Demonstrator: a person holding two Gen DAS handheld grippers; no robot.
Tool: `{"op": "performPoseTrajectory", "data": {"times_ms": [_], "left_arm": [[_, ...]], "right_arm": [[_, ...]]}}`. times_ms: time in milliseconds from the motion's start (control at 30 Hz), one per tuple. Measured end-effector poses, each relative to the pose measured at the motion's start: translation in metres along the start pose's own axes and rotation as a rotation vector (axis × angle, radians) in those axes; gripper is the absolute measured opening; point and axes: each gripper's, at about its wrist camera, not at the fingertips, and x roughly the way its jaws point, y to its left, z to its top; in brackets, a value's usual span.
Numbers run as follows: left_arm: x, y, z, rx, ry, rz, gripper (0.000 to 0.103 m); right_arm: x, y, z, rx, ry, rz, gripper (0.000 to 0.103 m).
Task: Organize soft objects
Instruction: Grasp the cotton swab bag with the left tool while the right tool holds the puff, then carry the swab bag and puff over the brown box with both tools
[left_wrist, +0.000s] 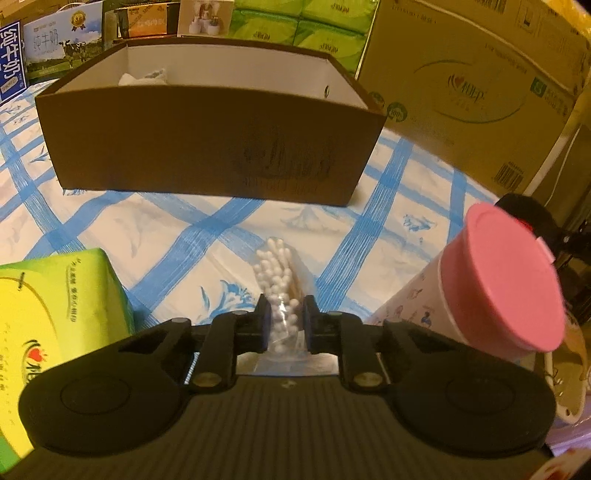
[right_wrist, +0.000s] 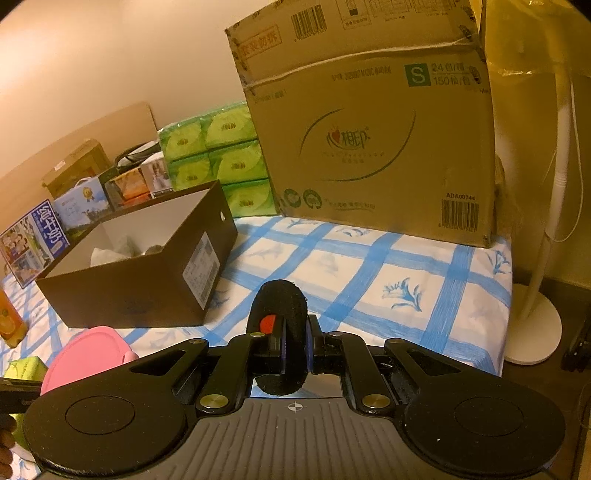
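My left gripper (left_wrist: 285, 321) is shut on a clear bag of white cotton swabs (left_wrist: 275, 280), held above the blue-checked cloth (left_wrist: 184, 229) in front of the open brown shoebox (left_wrist: 207, 144). White soft items (left_wrist: 146, 77) lie inside the box. My right gripper (right_wrist: 295, 349) is shut on a black fuzzy roll (right_wrist: 277, 306) with a red spot, held above the cloth (right_wrist: 369, 273) to the right of the shoebox (right_wrist: 147, 273). In the left wrist view the black roll (left_wrist: 524, 210) shows behind the pink lid.
A green tissue pack (left_wrist: 55, 302) lies at the left. A pink-lidded tub (left_wrist: 506, 280) stands at the right, also in the right wrist view (right_wrist: 88, 354). A large cardboard carton (right_wrist: 369, 129), stacked green tissue packs (right_wrist: 218, 162) and milk boxes (left_wrist: 55, 40) line the back. A white fan stand (right_wrist: 539, 295) is right.
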Motion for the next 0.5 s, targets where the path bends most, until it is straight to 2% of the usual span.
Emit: {"op": "performPoseTrajectory", "data": {"times_ms": [300, 500], "left_arm": [[-0.026, 0.008, 0.010, 0.001, -0.062, 0.014, 0.013], [-0.053, 0.020, 0.024, -0.003, -0.120, 0.027, 0.013]], "right_arm": [[-0.002, 0.005, 0.010, -0.013, -0.011, 0.022, 0.010], [0.000, 0.008, 0.026, -0.017, -0.025, 0.071, 0.010]]}}
